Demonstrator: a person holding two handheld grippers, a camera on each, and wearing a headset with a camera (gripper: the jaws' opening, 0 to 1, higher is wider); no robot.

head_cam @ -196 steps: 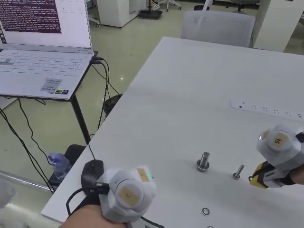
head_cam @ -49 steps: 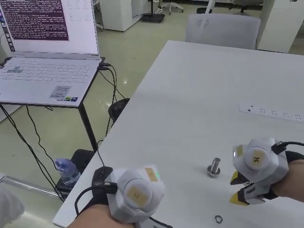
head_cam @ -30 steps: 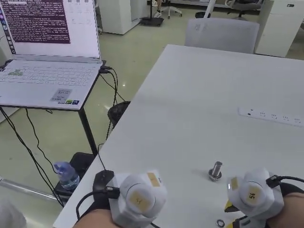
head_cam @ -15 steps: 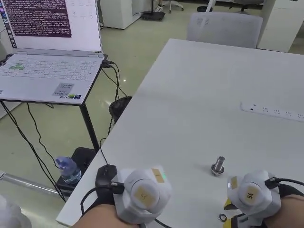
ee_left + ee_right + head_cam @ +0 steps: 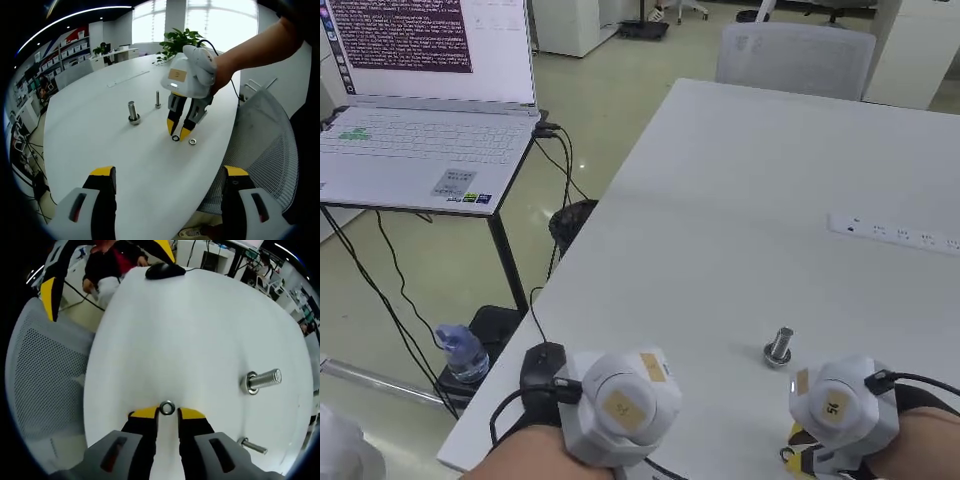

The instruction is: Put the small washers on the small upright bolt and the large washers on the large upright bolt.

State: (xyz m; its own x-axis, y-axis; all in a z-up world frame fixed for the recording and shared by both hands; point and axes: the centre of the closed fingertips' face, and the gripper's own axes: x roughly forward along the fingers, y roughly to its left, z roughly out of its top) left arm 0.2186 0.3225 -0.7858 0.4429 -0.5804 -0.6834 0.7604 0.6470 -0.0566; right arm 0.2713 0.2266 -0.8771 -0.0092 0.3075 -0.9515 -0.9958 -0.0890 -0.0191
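Right gripper view: right gripper (image 5: 168,415) fingers are drawn in to a narrow gap, with a washer (image 5: 167,407) lying flat on the counter (image 5: 165,340) right between the yellow tips. Can't tell if they're actually pinching it.

Left gripper view agrees: those tips are down at the counter straddling that washer, with a second washer (image 5: 192,141) just beside it. Left gripper (image 5: 169,172) fingers are spread wide and hold nothing.

Large bolt (image 5: 262,380) stands upright with what looks like a washer at its base. Small bolt (image 5: 252,445) is near it.

My read: this step is picking up the washer.
- Keep the tips down on the counter and close across the ring's full width, centred. It's thin and flat, so an off-centre squeeze will likely pop it out.
- Lift straight up and don't nudge the neighbour.
- Can't judge small vs large from here, so compare it with the bolts before committing.
- Then hold the hole level over the bolt tip and release.
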